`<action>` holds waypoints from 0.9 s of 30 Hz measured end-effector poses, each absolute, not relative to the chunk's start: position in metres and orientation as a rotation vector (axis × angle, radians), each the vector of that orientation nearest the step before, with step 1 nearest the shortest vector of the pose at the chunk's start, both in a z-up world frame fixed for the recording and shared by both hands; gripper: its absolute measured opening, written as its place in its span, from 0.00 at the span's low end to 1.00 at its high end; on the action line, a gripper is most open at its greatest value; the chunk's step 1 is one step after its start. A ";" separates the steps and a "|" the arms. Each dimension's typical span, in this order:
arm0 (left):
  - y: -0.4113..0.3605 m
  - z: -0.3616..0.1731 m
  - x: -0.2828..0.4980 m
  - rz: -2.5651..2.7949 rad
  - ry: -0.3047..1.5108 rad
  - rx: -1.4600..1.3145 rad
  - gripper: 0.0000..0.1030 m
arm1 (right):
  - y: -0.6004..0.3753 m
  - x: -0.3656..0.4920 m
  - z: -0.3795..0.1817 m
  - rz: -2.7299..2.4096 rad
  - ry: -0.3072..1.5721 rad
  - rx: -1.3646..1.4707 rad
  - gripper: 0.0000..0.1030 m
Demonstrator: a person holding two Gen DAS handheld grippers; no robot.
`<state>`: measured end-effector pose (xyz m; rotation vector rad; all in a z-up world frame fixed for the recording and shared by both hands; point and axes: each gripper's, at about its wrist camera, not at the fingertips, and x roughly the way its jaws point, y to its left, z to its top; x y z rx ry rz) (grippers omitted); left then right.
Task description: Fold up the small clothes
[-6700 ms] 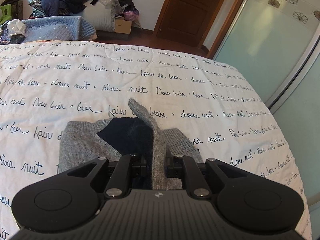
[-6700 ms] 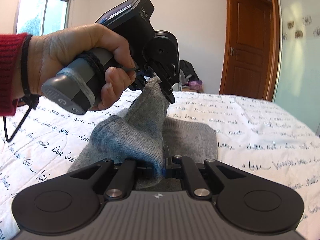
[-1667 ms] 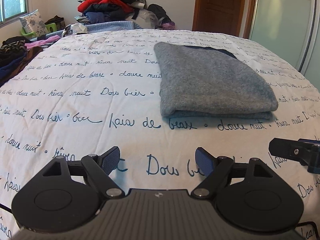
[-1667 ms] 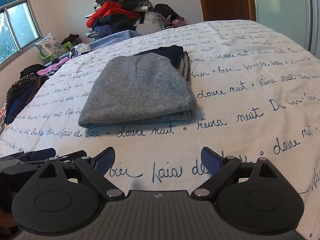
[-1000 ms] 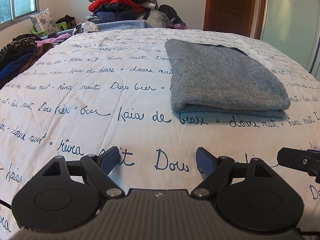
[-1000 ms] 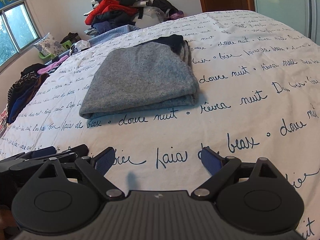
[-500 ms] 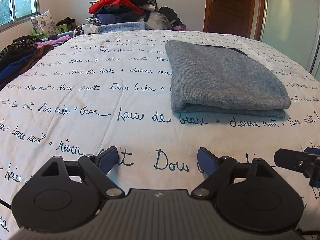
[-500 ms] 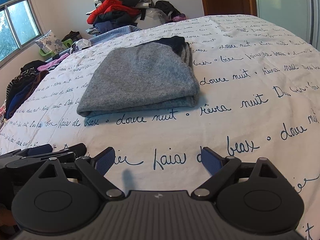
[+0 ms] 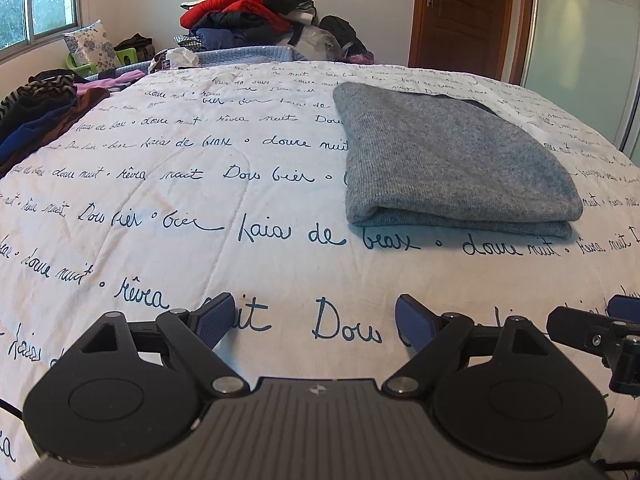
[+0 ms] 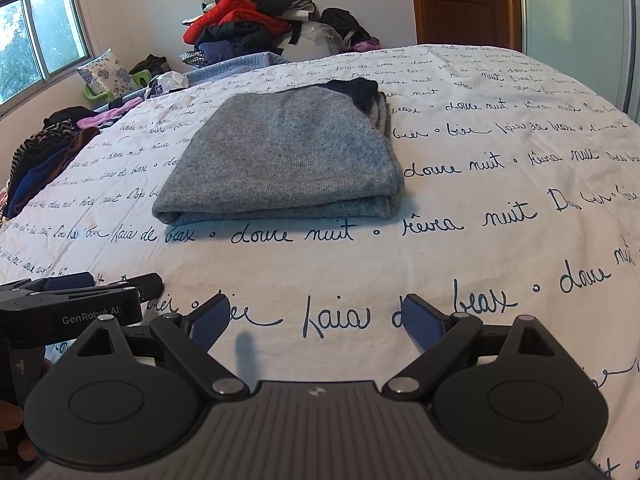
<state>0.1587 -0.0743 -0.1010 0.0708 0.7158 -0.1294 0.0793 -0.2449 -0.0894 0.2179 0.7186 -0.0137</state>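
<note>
A grey knit garment point(image 9: 448, 160) lies folded flat on the white bedspread point(image 9: 168, 200) with dark script; a dark navy part shows at its far edge point(image 10: 356, 87). It also shows in the right wrist view point(image 10: 288, 156). My left gripper point(image 9: 316, 320) is open and empty, low over the bedspread, well short of the garment and to its left. My right gripper point(image 10: 316, 320) is open and empty, also short of the garment. Each gripper shows in the other's view, the right one point(image 9: 600, 332) and the left one point(image 10: 80, 292).
A pile of unfolded clothes point(image 9: 240, 20) stands beyond the bed's far end. More garments point(image 9: 36, 116) lie along the bed's left edge. A wooden door point(image 9: 468, 16) and a glass sliding door point(image 9: 588, 60) are at the back right.
Since several seconds ago both grippers let go of the grey garment and drew back; it now lies folded. In the last second the views shifted only slightly.
</note>
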 end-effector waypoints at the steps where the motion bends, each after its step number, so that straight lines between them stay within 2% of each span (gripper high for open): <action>1: -0.074 -0.101 0.159 -0.130 0.716 0.071 0.83 | -0.245 0.079 -0.089 -0.013 0.718 0.218 0.91; 18: -0.073 -0.106 0.160 -0.128 0.725 0.072 0.88 | -0.244 0.078 -0.091 -0.007 0.717 0.213 0.91; 27: -0.073 -0.109 0.161 -0.124 0.732 0.087 0.95 | -0.243 0.077 -0.092 -0.007 0.720 0.210 0.91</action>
